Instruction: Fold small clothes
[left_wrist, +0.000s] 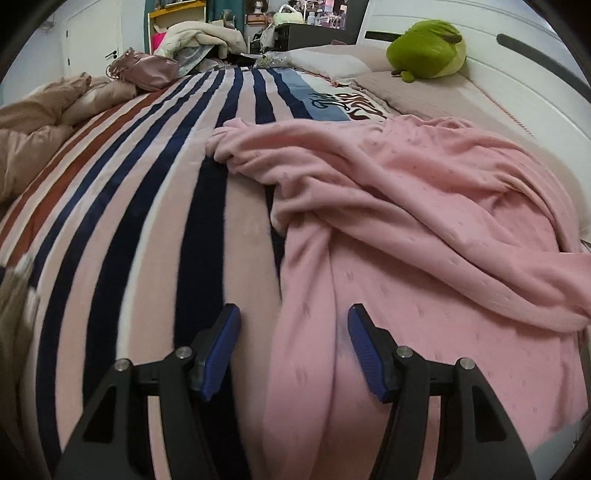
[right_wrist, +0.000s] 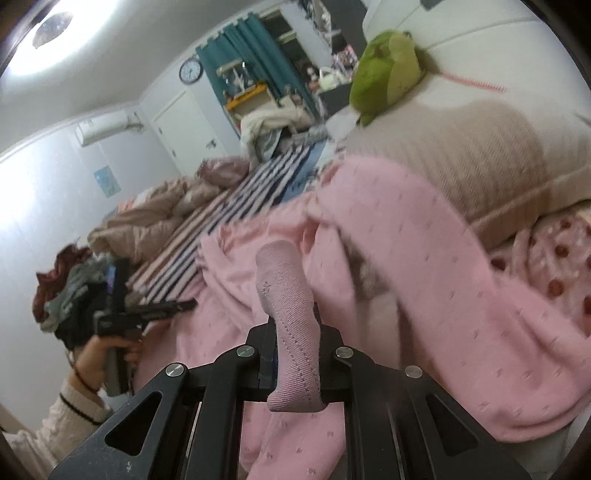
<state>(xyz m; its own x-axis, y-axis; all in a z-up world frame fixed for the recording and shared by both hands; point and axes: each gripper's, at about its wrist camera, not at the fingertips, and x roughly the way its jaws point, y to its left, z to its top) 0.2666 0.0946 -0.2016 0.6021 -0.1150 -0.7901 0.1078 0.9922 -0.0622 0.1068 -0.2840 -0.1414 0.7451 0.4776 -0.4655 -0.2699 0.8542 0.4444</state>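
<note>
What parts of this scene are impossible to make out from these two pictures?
- Right wrist view: the right gripper pads, hidden by the pink garment's ribbed cuff.
- Right wrist view: the garment's right side, motion-blurred.
- Left wrist view: the garment's near end, behind the left gripper.
- Garment type: too crumpled.

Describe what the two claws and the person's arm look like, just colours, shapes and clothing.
The left claw has black angular arms with triangular cutouts, silver pivot bolts and ribbed blue pads. The right claw has the same black linkage and silver bolts. The left hand shows a dark wrist band and a cream knit sleeve with a dark stripe.
</note>
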